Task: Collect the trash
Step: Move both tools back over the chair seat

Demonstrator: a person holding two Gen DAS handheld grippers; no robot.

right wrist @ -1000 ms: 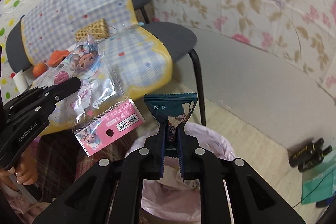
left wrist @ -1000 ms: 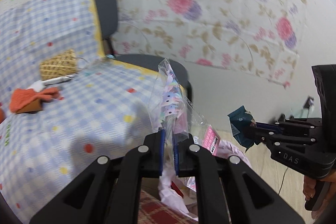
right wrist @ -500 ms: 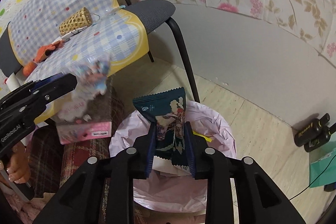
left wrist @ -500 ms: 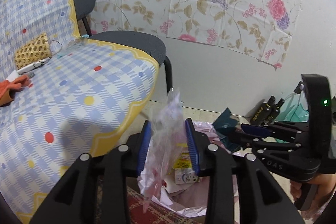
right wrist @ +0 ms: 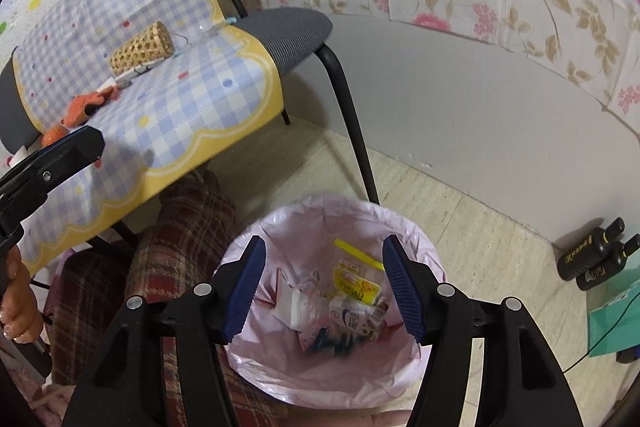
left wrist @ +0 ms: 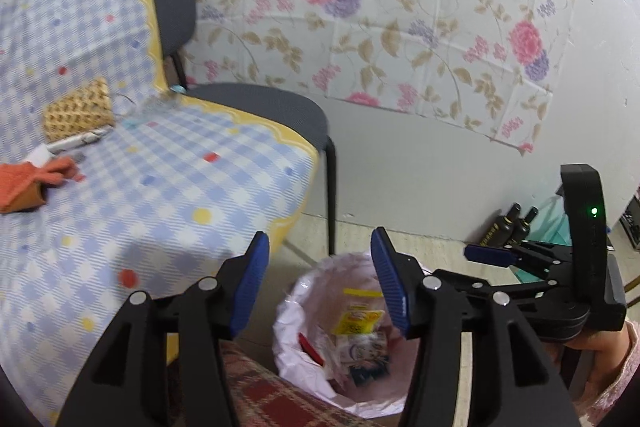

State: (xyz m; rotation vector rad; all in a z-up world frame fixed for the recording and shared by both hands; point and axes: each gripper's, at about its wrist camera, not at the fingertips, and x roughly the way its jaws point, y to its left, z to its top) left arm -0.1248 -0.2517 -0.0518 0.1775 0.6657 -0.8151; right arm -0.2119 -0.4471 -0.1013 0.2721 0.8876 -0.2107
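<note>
Since 1 second back, both loads have gone: the clear doll packet is out of the left gripper (left wrist: 320, 279) and the dark teal snack wrapper is out of the right gripper (right wrist: 322, 287). Both sets of jaws are opening now, with nothing between the blue pads in either view.

We hold both tools over the pink-lined trash bin (right wrist: 430, 269), lower centre of the right wrist frame. Inside lie a yellow packet (right wrist: 354, 285), a small white carton (right wrist: 352, 315) and the teal wrapper (right wrist: 332, 341), low and blurred. We judge it just landed. The doll packet we cannot pick out for certain among the pale plastic.

In the left wrist frame the bin (left wrist: 288, 311) sits lower centre, and the right gripper (left wrist: 492, 255) reaches in from the right edge, a hand (left wrist: 600, 347) beneath it.

Step in hand, as we read it: finish the release, then go back for more.
- Let the jaws spread fully before lifting, so no film clings to a pad.
- Keep both tips inside the bin's rim line. The liner is thin and snags easily.
- Watch the gap between the 2 tools. They sit near each other.

Left on the checked cloth (right wrist: 192, 99), upper left: an orange scrap (right wrist: 84, 105), a white strip (right wrist: 124, 79) and a woven cone (right wrist: 140, 49). Whether the cone is trash we cannot tell.
</note>
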